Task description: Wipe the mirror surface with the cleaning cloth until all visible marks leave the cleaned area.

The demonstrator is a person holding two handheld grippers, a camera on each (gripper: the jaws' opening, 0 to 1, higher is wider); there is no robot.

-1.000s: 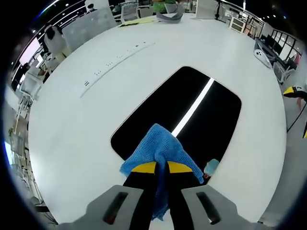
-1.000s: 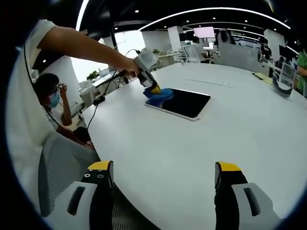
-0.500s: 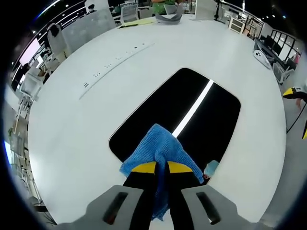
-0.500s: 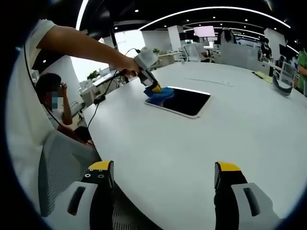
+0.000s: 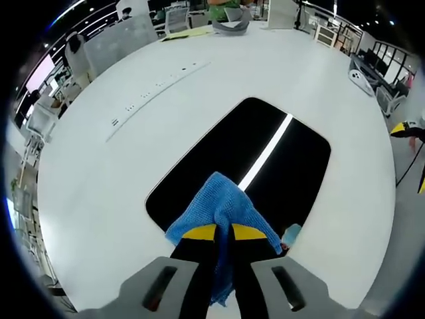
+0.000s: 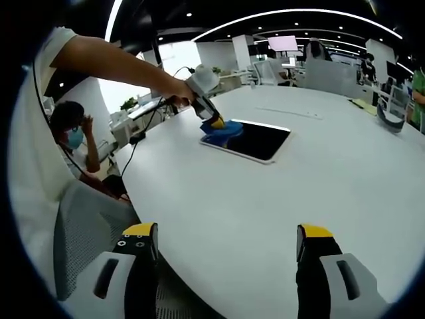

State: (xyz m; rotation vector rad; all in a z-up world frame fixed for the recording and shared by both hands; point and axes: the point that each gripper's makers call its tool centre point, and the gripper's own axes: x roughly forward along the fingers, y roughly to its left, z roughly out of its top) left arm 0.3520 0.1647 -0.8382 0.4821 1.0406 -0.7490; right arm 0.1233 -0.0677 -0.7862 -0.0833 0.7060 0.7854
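A dark rectangular mirror [image 5: 265,153] lies flat on the white table [image 5: 133,173], with a bright ceiling strip reflected along it. My left gripper [image 5: 224,232] is shut on a blue cleaning cloth [image 5: 222,207], pressed on the mirror's near corner. In the right gripper view the mirror [image 6: 255,141] lies far off, with the left gripper [image 6: 214,123] and the cloth [image 6: 223,127] at its left end, held by a person's arm. My right gripper [image 6: 226,234] hangs open over the table's near edge, its yellow-tipped jaws wide apart and holding nothing.
A grey mesh chair [image 6: 86,232] stands below the table edge at left. A seated person [image 6: 70,136] is beyond it. A small pale object [image 5: 291,232] sits beside the cloth. Papers and a grey item [image 5: 229,23] lie at the table's far side.
The left gripper view has shifted slightly, so the mirror sits a little lower and more to the left. The right gripper has held still.
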